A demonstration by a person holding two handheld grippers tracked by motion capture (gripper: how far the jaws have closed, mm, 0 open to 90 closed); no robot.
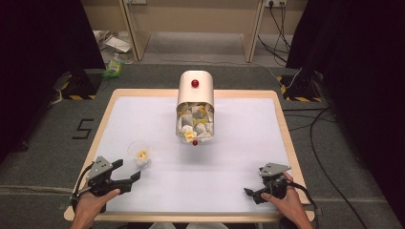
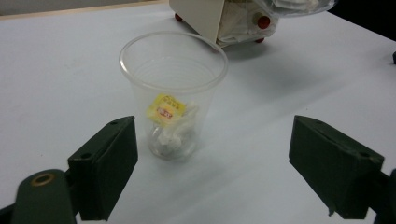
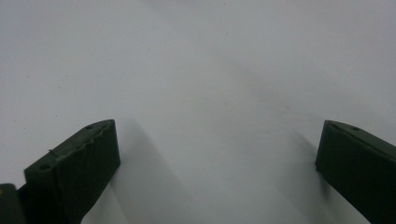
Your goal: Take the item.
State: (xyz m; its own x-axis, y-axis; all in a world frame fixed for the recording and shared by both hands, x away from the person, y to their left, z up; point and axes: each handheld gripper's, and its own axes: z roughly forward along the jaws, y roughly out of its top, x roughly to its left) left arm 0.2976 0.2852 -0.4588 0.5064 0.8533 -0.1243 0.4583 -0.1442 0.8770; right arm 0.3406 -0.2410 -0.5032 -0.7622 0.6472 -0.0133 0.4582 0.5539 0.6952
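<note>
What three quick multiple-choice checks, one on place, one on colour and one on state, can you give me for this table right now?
1. Where does the clear cup stand?
A. Just ahead of the left claw
B. Beside the right claw
C. Inside the cream container

2. What colour is the tag on the packet in the cup?
A. Blue
B. Yellow
C. Green

3. How does the left claw stand?
A. Shut on the cup
B. Shut on nothing
C. Open, not touching the cup

Answers:
1 A, the left gripper view shows the cup right before its jaws.
2 B, a yellow tag shows through the cup wall.
3 C, both jaws stand wide apart, with the cup farther off, clear of both.
</note>
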